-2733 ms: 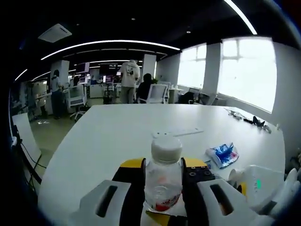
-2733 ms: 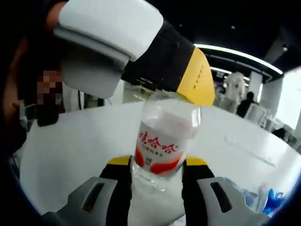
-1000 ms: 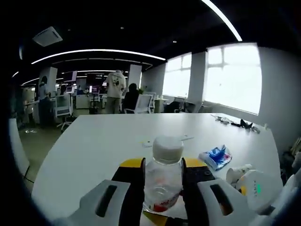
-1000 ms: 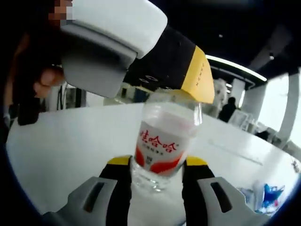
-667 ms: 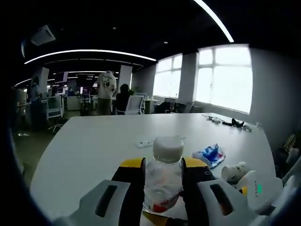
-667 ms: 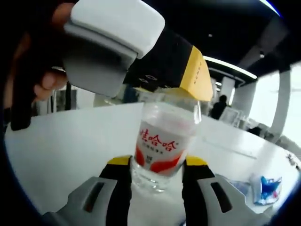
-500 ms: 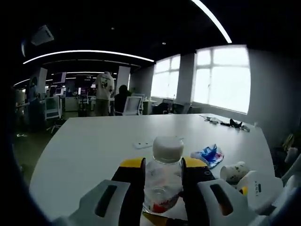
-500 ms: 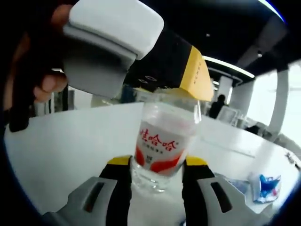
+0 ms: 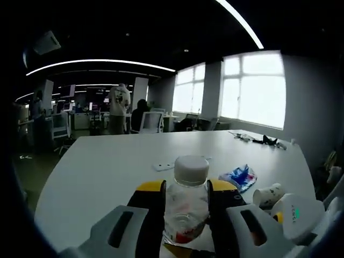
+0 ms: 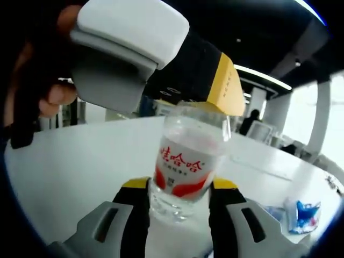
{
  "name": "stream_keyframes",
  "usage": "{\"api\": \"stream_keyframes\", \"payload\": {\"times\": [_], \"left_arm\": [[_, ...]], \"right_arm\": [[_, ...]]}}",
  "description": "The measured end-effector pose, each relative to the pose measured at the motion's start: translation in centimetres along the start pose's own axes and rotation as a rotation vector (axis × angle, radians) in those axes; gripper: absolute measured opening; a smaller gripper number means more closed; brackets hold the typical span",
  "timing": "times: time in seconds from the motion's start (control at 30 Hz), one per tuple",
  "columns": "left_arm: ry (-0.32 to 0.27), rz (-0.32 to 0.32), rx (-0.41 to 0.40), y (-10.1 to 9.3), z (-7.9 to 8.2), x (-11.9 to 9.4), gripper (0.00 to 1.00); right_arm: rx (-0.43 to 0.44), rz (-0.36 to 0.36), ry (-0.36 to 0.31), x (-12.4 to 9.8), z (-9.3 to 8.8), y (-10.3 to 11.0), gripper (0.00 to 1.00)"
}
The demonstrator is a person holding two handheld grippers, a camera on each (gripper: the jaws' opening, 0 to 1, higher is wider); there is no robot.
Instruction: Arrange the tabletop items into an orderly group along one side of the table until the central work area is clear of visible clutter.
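Note:
A clear water bottle (image 9: pixel 188 207) with a white cap (image 9: pixel 191 171) and a red label (image 10: pixel 185 166) is held by both grippers over the white table (image 9: pixel 107 166). My left gripper (image 9: pixel 186 188) is shut on its upper part, just under the cap. My right gripper (image 10: pixel 179 185) is shut on its lower part, at the label. In the right gripper view the left gripper (image 10: pixel 201 107) reaches in from the upper left and clamps the bottle's top. The right gripper's white body (image 9: pixel 301 220) shows at the lower right of the left gripper view.
A blue and white packet (image 9: pixel 238 176) (image 10: pixel 302 214), a paper cup (image 9: pixel 267 194) on its side and a small white flat item (image 9: pixel 163 166) lie on the table. Dark cables (image 9: pixel 263 141) sit at its far edge. A hand (image 10: pixel 51 99) holds the left gripper. People and chairs stand beyond.
Both views have swung a little, so the packet and cup sit further left in the left gripper view. The bottle stays clamped in both grippers.

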State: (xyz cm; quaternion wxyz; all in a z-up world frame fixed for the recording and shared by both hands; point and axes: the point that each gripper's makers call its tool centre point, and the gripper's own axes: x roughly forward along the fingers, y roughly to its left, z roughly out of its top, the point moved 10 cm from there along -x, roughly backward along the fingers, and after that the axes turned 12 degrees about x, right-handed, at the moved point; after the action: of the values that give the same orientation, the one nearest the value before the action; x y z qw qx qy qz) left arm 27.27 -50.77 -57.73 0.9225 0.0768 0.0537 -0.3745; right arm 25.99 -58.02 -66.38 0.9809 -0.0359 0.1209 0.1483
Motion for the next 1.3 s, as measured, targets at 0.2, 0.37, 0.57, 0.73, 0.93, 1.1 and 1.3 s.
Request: {"api": "stream_keyframes", "payload": {"times": [0.2,0.37,0.57,0.73,0.93,1.1,1.3], "left_arm": [[-0.137,0.091,0.089,0.9,1.3,-0.3,0.47],[-0.211,0.138,0.125,2.4,1.7,-0.2,0.7],[-0.21,0.108,0.146,2.1,1.7,-0.3,0.8],[-0.192,0.102,0.146,1.2,1.5,-1.3,0.8],[-0.152,0.123,0.133,0.5,1.0,-2.8,0.76],[-0.117,0.145,0.105,0.4,0.2,-4.1,0.72],[-0.087,0.159,0.06,0.5,-1.1,-5.3,0.69]], "right_arm": [[0.028,0.011,0.001,-0.4,0.3,0.2,0.64],[0.071,0.033,-0.035,-0.8,1.2,0.6,0.75],[0.123,0.058,-0.019,-0.9,1.1,0.8,0.9],[0.125,0.039,0.0,-1.6,1.0,0.6,0.87],[0.116,-0.004,0.021,-1.8,0.6,0.7,0.81],[0.121,-0.048,0.061,-1.2,-0.4,0.6,0.5],[0.105,-0.066,0.044,-0.9,-0.5,0.7,0.37]]}}
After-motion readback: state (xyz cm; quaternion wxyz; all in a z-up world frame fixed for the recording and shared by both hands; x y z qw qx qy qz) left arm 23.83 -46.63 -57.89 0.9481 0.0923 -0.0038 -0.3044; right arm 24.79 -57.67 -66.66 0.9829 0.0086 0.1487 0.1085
